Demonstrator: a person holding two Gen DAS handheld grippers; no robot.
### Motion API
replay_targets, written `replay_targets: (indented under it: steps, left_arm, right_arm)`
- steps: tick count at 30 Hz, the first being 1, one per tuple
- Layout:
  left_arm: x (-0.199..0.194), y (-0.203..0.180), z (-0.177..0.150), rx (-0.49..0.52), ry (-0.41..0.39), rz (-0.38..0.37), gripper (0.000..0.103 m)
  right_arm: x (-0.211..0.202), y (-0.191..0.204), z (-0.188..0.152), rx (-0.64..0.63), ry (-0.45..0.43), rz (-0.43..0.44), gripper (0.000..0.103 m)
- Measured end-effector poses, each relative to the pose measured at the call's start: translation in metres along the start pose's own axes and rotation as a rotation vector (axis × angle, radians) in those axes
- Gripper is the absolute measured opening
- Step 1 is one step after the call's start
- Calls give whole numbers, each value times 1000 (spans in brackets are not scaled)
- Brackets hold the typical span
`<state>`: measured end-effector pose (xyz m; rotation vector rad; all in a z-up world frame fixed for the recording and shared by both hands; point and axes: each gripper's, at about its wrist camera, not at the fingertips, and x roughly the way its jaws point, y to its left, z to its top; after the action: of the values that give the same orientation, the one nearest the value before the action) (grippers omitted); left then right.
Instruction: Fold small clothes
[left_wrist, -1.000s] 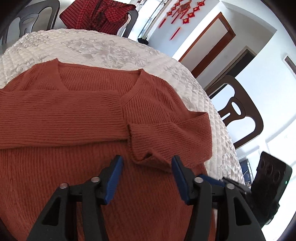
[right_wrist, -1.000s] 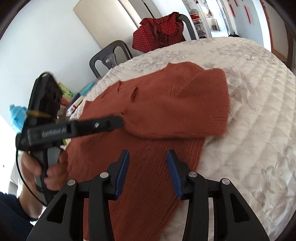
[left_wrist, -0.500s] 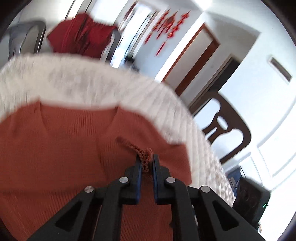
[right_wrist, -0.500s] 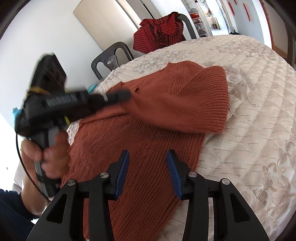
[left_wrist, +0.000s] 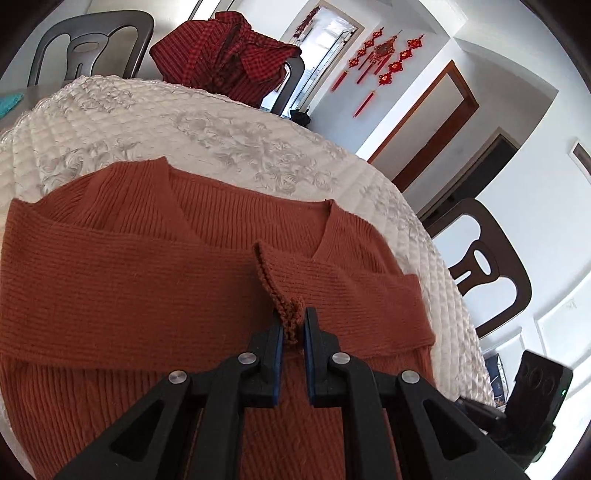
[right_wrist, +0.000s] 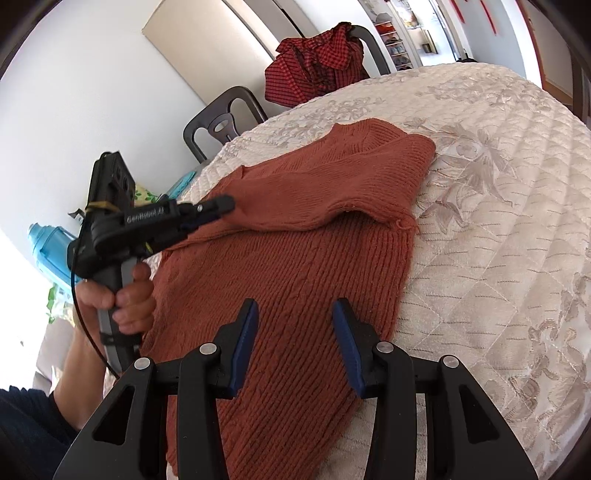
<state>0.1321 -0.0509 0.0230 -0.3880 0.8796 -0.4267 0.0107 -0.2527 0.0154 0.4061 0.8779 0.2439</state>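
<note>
Since earlier, the sleeve cuff (left_wrist: 291, 317) has been pinched by the left gripper (left_wrist: 293, 332) and dragged across the sweater (left_wrist: 147, 295); thin knit could be lost through slipping; the right gripper (right_wrist: 295, 332) is held spread.

Both grippers are black plastic with triangular cut-outs in the finger arms, round silver screw heads at the joints and blue pads (right_wrist: 246, 345) inside the fingers. The left gripper (right_wrist: 221, 206) carries pale lettering along its body, a grey handle, a yellow band and a thin black cable. The person wears a dark blue sleeve (right_wrist: 26, 424).
</note>
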Motion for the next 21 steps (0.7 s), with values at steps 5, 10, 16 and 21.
replay_targets:
  steps: [5, 10, 16, 21]
  left_arm:
    - [1, 5, 3, -5, 3, 31, 16]
    - [-27, 7, 12, -3, -88, 63, 27]
    - [-24, -12, 18, 59, -82, 34, 27]
    - [13, -12, 0, 105, 47, 85, 27]
  right_arm:
    - [-3, 9, 11, -20, -32, -47, 43]
    - [-7, 12, 30, -37, -107, -90, 43]
    - [0, 3, 49, -23, -134, -157, 25]
    - [23, -9, 48, -52, -31, -294, 7]
